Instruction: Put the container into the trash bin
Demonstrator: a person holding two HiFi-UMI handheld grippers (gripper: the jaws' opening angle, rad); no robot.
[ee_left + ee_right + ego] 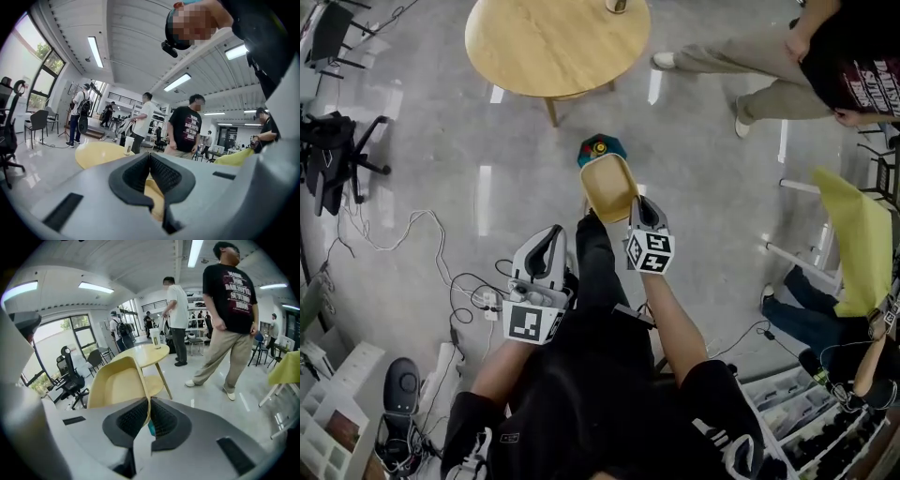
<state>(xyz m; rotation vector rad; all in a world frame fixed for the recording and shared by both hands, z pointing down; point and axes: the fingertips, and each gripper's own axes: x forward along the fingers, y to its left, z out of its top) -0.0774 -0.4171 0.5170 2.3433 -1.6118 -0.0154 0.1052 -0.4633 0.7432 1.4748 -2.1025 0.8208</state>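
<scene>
A pale yellow tray-like container [609,186] hangs over the floor in front of me, held by its near rim. My right gripper [639,202] is shut on that rim. In the right gripper view the thin rim stands pinched between the pads [149,401], and the container's hollow [115,385] opens to the left. Just beyond the container a small teal trash bin [600,148] with a coloured top stands on the floor. My left gripper [551,234] hovers lower left of the container, its jaws shut [150,157] on nothing, with the container [157,197] behind them.
A round wooden table [555,42] stands just past the bin. A person in a black shirt [825,56] stands at the upper right. A yellow chair [853,234] is at right, an office chair [333,159] at left. Cables [441,272] lie on the floor.
</scene>
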